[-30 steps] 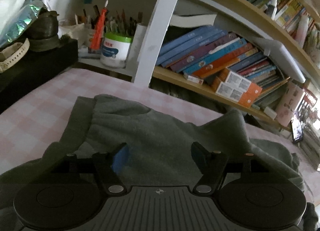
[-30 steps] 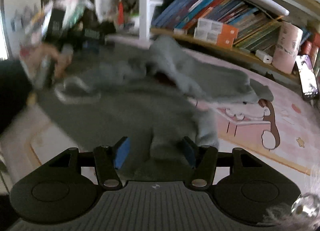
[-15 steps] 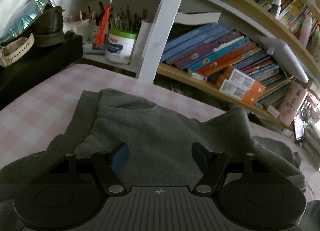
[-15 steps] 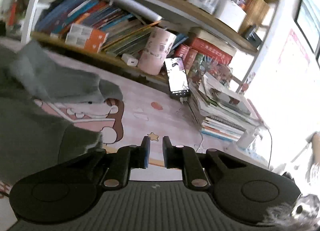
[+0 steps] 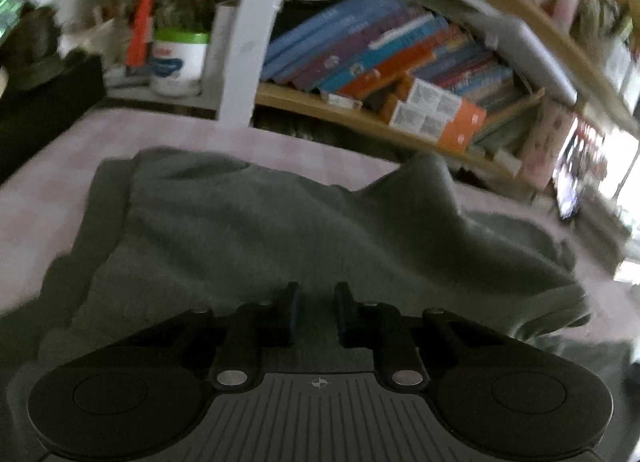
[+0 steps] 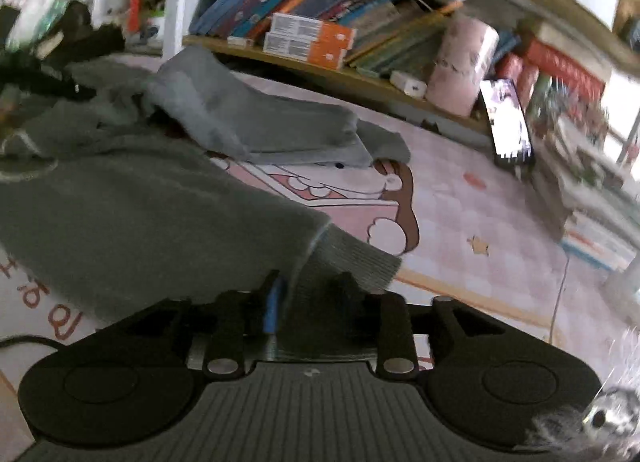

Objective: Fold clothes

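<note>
Two grippers work one soft grey fleece sweatshirt [image 5: 280, 229] sprawled across the pink patterned surface [image 6: 460, 221]. Left gripper [image 5: 316, 312], frame bottom, is closing its fingers on a fabric fold; right gripper [image 6: 308, 294] is opening around the ribbed cuff [image 6: 352, 258]. Limp, light cloth: best gripped at hems.

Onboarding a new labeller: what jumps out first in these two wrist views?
A rumpled grey fleece sweatshirt fills the middle of both views, spread on a pink cartoon-print mat. Its ribbed cuff lies between the fingers of the right claw, whose jaws are opening; the left claw is closing over the fabric. Behind runs a wooden shelf of slanted colourful books.
</note>
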The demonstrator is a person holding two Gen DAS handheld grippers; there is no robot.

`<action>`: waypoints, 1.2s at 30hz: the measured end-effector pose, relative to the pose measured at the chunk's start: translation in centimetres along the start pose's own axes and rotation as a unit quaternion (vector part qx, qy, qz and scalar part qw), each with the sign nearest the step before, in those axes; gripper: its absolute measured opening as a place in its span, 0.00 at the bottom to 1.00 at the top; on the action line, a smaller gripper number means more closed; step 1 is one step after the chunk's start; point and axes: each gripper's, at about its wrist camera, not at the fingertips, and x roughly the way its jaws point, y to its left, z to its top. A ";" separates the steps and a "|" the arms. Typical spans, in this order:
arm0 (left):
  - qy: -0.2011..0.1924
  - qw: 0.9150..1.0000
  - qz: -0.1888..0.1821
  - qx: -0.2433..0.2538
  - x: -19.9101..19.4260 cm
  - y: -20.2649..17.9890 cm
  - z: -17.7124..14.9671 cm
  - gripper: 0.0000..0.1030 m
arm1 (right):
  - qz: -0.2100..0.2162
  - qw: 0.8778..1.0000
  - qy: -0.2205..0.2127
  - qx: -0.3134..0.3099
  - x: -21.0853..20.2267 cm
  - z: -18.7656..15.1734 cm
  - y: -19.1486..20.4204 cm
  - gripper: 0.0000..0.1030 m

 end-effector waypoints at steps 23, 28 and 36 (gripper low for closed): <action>-0.019 0.989 0.148 0.022 13.5 2.4 10.9 0.03 | -0.005 0.997 -0.015 0.076 1.6 -1.2 -3.8 0.48; -0.021 0.992 0.126 0.019 9.0 2.7 10.6 0.33 | -0.004 0.997 -0.021 0.076 1.8 -1.2 -3.8 0.49; -0.071 0.990 0.121 -0.010 -4.2 4.0 4.1 0.50 | -0.005 0.996 -0.037 0.085 1.6 -1.7 -3.7 0.50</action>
